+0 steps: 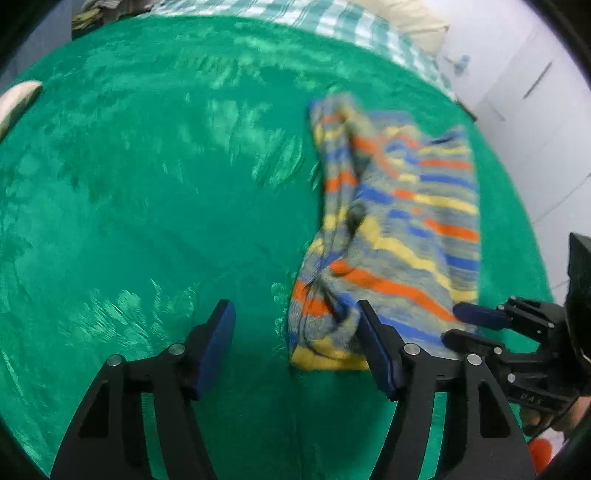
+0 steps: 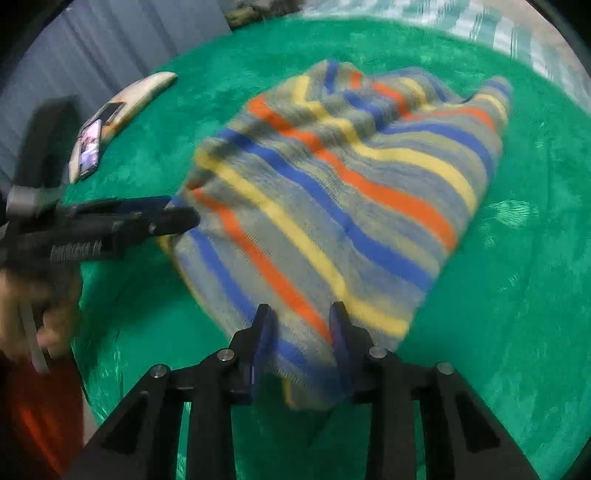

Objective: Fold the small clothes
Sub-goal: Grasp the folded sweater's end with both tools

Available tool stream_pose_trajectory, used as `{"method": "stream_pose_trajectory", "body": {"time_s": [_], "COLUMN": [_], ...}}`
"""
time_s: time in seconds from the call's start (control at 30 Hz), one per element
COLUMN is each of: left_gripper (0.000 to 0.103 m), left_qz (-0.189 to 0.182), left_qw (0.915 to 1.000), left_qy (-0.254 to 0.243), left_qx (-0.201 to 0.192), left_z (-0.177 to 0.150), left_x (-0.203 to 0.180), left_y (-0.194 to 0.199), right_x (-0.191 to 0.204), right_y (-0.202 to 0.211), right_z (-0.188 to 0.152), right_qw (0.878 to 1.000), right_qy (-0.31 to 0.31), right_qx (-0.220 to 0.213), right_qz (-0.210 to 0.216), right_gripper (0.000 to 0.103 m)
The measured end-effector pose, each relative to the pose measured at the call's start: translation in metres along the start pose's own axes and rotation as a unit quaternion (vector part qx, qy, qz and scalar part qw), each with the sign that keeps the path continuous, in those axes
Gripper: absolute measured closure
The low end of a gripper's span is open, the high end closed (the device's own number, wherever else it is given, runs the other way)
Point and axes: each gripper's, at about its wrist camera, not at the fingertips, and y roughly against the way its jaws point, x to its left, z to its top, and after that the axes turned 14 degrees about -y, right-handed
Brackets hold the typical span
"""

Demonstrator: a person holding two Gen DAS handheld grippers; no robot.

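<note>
A small striped garment [image 1: 399, 229], grey with blue, orange and yellow bands, lies bunched and partly folded on the green fleece blanket [image 1: 147, 184]. My left gripper [image 1: 295, 321] is open and empty; its right finger sits at the garment's near left corner. My right gripper [image 2: 301, 325] has its jaws partly closed around the garment's near edge [image 2: 332, 206]. The right gripper also shows in the left wrist view [image 1: 465, 321] at the garment's right corner. The left gripper shows in the right wrist view [image 2: 177, 214] at the garment's left edge.
A cream cushion with a phone [image 2: 90, 147] on it lies at the blanket's far left. A checked sheet [image 1: 332, 22] and pillow lie beyond the blanket. A white wall stands at the right in the left wrist view.
</note>
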Motion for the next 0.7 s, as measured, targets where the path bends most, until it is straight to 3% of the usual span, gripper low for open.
{"method": "stream_pose_trajectory", "body": {"time_s": [0.1, 0.2, 0.23, 0.3, 0.33, 0.4, 0.47, 0.53, 0.57, 0.6, 0.63, 0.7], "left_gripper": [0.016, 0.014, 0.014, 0.033, 0.033, 0.032, 0.032, 0.021, 0.012, 0.009, 0.009, 0.009], "left_qz": [-0.019, -0.005, 0.006, 0.067, 0.07, 0.044, 0.043, 0.03, 0.02, 0.005, -0.015, -0.042], "left_qw": [0.9988, 0.9977, 0.9978, 0.9949, 0.9946, 0.9979, 0.9986, 0.9988, 0.9986, 0.9986, 0.9987, 0.9989], "left_qy": [-0.02, -0.054, -0.061, -0.068, -0.061, -0.034, -0.03, -0.021, -0.017, -0.014, -0.013, -0.018], "left_qx": [-0.04, -0.042, -0.024, 0.034, 0.047, 0.032, 0.009, -0.031, -0.046, -0.051, -0.047, -0.008], "left_z": [0.029, 0.078, 0.094, 0.112, 0.111, 0.106, 0.099, 0.087, 0.08, 0.077, 0.073, 0.076], "left_x": [0.0, -0.01, -0.011, -0.004, 0.001, 0.015, 0.02, 0.029, 0.034, 0.038, 0.039, 0.031], "left_y": [0.014, -0.008, -0.027, -0.074, -0.085, -0.081, -0.056, -0.029, -0.02, -0.02, -0.023, -0.049], "right_x": [-0.004, -0.015, -0.021, -0.033, -0.04, -0.063, -0.066, -0.068, -0.071, -0.074, -0.079, -0.087], "right_y": [0.027, 0.042, 0.041, 0.03, 0.017, -0.017, -0.005, 0.02, 0.035, 0.047, 0.055, 0.048], "right_z": [0.017, 0.052, 0.066, 0.085, 0.091, 0.096, 0.095, 0.087, 0.079, 0.07, 0.061, 0.058], "right_qw": [0.999, 0.995, 0.993, 0.991, 0.991, 0.993, 0.989, 0.982, 0.976, 0.97, 0.964, 0.96], "right_qy": [-0.029, -0.041, -0.051, -0.069, -0.075, -0.105, -0.122, -0.149, -0.165, -0.179, -0.199, -0.225], "right_qx": [-0.035, -0.096, -0.108, -0.117, -0.107, -0.056, -0.078, -0.112, -0.138, -0.16, -0.173, -0.158], "right_qz": [0.016, -0.008, -0.01, -0.009, -0.015, -0.015, 0.004, 0.008, 0.018, 0.026, 0.032, 0.057], "right_gripper": [0.07, 0.07, 0.07, 0.07, 0.069, 0.069, 0.069, 0.054, 0.034, 0.026, 0.026, 0.026]}}
